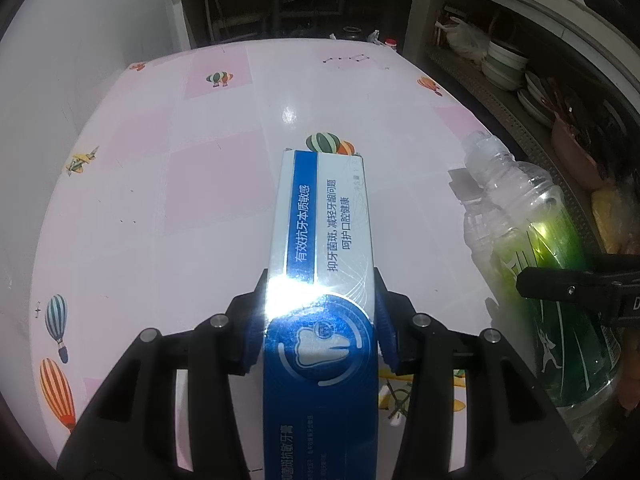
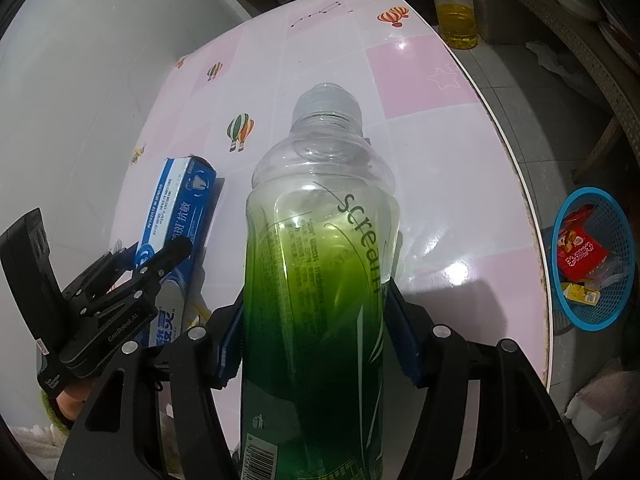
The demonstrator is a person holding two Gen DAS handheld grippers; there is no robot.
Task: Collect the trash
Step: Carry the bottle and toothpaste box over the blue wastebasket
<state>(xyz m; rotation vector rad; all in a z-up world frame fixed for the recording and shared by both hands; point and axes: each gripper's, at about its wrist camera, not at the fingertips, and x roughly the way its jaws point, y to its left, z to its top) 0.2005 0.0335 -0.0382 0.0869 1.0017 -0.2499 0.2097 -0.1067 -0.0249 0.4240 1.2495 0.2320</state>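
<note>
A blue and white toothpaste box (image 1: 320, 248) sticks out forward over the pink and white table (image 1: 180, 200), and my left gripper (image 1: 320, 320) is shut on it with its blue pads pressed against both sides. A clear plastic bottle (image 2: 316, 272) with a green label and a grey cap is clamped between the blue pads of my right gripper (image 2: 314, 320). In the right wrist view the toothpaste box (image 2: 176, 216) and the left gripper (image 2: 168, 256) sit close on the left. In the left wrist view the bottle (image 1: 536, 248) is at the right, with one right fingertip (image 1: 568, 290) across it.
A blue mesh basket (image 2: 622, 240) stands on the floor past the table's right edge, holding a red packet (image 2: 580, 252) and other wrappers. A bottle of yellow oil (image 2: 456, 16) stands beyond the far corner. Shelves with bowls (image 1: 504, 64) line the right side.
</note>
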